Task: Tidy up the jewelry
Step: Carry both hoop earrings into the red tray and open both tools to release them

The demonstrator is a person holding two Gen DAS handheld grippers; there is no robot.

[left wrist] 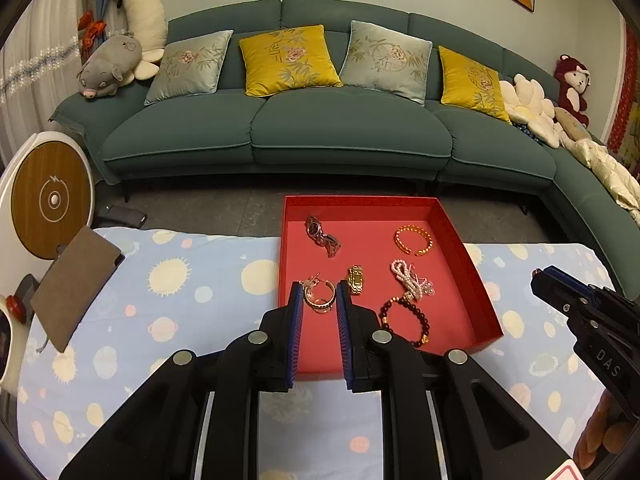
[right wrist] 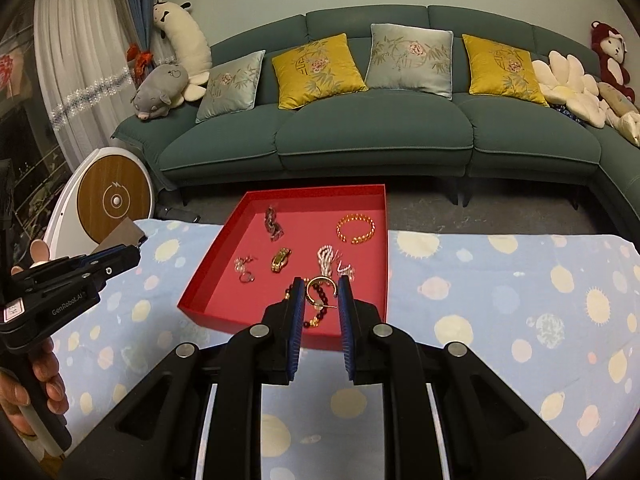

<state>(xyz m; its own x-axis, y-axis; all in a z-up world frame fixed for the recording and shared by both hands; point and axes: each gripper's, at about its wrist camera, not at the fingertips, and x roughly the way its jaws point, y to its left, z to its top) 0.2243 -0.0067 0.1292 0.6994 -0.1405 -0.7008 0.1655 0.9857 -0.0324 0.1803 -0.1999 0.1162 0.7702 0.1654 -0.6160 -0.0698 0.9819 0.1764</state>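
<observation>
Nothing clamped in either tool: pads of the left gripper (left wrist: pixel 319 286) a narrow slot apart, likewise the right gripper (right wrist: pixel 320 280). Ahead and below both, mid-frame on the spotted cloth (left wrist: pixel 180 312), the red tray (left wrist: pixel 476 280) with all the jewelry inside. Framed in the left slot, the hoop earrings (left wrist: pixel 320 300) near the tray's lower left (pair lying across the pads, not along them). Framed in the right slot, the dark bead bracelet (right wrist: pixel 320 311). Judged nearer: left for earrings, right for bracelet.
</observation>
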